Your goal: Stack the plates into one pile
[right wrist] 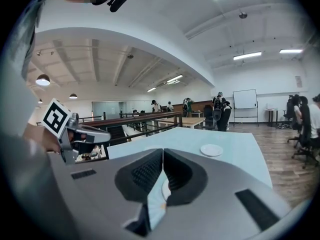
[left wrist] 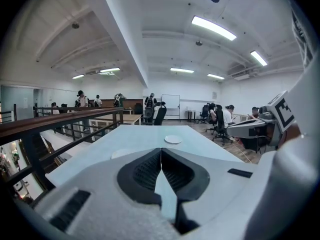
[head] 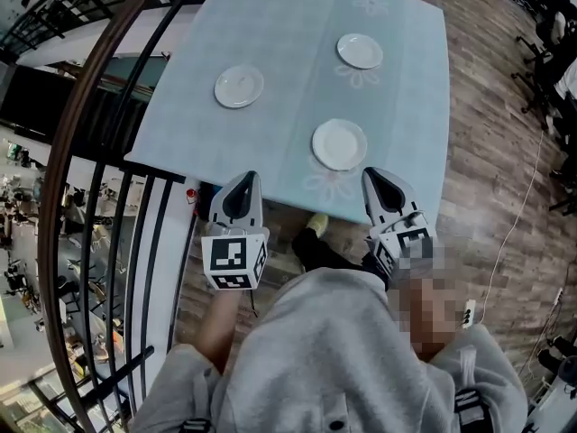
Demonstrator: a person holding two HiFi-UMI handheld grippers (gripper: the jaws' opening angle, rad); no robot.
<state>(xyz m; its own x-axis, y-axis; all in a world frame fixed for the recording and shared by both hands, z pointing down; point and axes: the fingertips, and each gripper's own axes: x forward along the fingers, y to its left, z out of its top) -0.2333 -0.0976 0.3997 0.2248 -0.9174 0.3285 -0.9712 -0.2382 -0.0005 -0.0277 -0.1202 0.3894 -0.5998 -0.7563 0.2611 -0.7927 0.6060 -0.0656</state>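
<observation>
Three white plates lie apart on the pale blue table: one at the left, one at the far right, one nearest me. My left gripper hovers at the table's near edge, shut and empty. My right gripper is also shut and empty, just right of the nearest plate. The left gripper view has its shut jaws' tips in front of the left plate and the far plate. In the right gripper view the shut tips partly hide the nearest plate; the far plate lies beyond.
A dark metal railing curves along the table's left side over a drop. Wooden floor runs to the right, with office chairs at the far right. My shoe shows under the table edge. People and desks stand far behind the table.
</observation>
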